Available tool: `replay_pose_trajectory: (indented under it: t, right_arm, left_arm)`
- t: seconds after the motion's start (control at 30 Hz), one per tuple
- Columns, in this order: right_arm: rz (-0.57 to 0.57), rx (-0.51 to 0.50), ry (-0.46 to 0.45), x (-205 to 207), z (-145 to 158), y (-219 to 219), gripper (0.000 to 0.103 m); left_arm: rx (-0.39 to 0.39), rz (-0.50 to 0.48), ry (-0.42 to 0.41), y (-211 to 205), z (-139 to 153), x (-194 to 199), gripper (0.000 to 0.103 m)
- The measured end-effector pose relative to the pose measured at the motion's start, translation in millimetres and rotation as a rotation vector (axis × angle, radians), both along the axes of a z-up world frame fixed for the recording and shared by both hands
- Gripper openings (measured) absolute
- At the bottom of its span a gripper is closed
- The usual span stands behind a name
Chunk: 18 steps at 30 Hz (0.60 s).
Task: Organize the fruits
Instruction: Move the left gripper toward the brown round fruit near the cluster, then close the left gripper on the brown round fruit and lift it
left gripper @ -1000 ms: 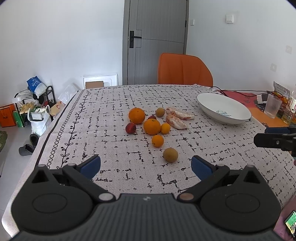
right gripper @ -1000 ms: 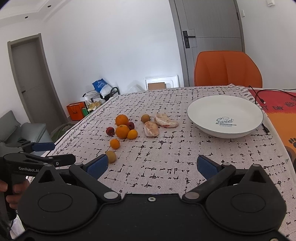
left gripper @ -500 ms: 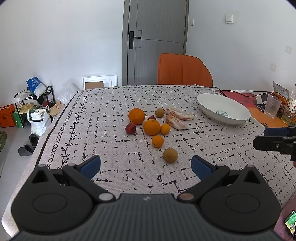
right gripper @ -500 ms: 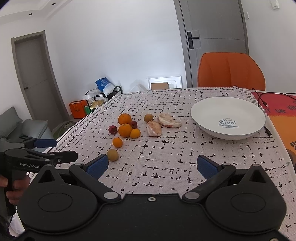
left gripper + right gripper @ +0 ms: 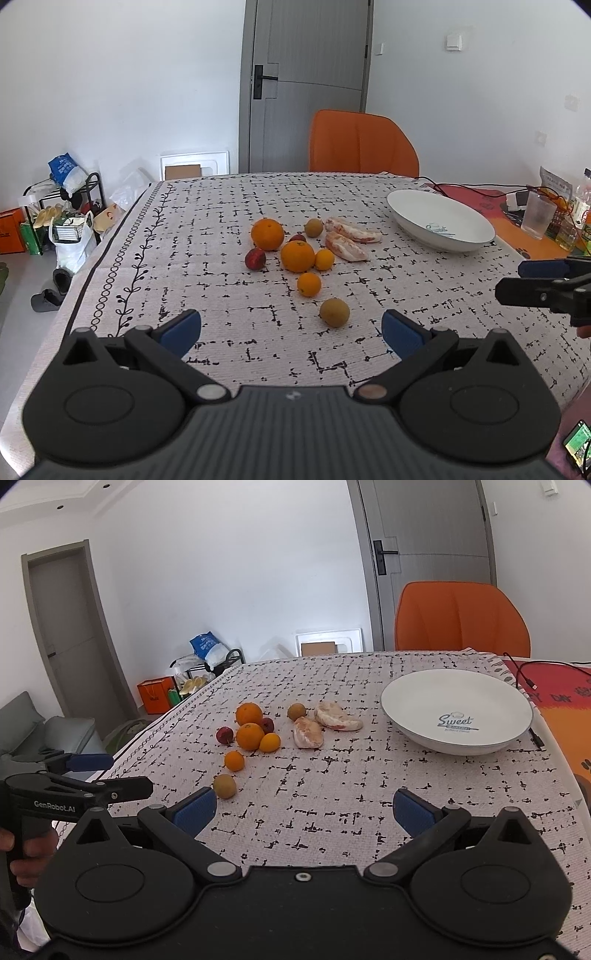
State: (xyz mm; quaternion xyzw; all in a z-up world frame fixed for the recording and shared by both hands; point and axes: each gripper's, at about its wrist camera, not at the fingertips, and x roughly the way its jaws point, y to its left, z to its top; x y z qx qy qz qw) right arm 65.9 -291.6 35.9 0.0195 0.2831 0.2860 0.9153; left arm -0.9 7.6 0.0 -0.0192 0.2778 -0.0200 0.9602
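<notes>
A: What state are the two claws in?

B: The left claw (image 5: pixel 291 330) is spread wide with nothing between its blue pads (image 5: pixel 181 328), held above the near edge of the worktop (image 5: pixel 207 206). The right claw (image 5: pixel 302 810) is likewise released and empty, its pads (image 5: pixel 195 808) well apart. Each claw also appears at the margin of the other's view, the left one gripped by a hand (image 5: pixel 27 862).

A: Where are the fruits?

B: All lie loose on the patterned cloth, near the middle of the worktop. A brownish round fruit (image 5: pixel 334 312) sits nearest the left claw. Behind it is a small orange (image 5: pixel 309 284), then a large orange (image 5: pixel 297 256) touching another small orange (image 5: pixel 324 259). A second large orange (image 5: pixel 267 234) sits farther back, with a red fruit (image 5: pixel 255 258) to its left and another red fruit (image 5: pixel 297 238) partly hidden between the two large oranges. A further brownish fruit (image 5: pixel 314 227) and two peeled citrus pieces (image 5: pixel 345 246) lie to the right.

A: And the plate?

B: The white plate (image 5: pixel 413 686), printed "Sweet", stands empty, apart from the fruits, to their right. An orange chair (image 5: pixel 461 616) stands beyond the worktop.
</notes>
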Motion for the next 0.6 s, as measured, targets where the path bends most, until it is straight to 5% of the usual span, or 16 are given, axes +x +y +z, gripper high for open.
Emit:
replay_pose_trajectory:
  t: [0.6]
  right_arm:
    - [-0.012,-0.019,0.061,27,-26,13,0.103]
  left_arm:
    - [-0.038,-0.05,0.006,-3,-23,28,0.101]
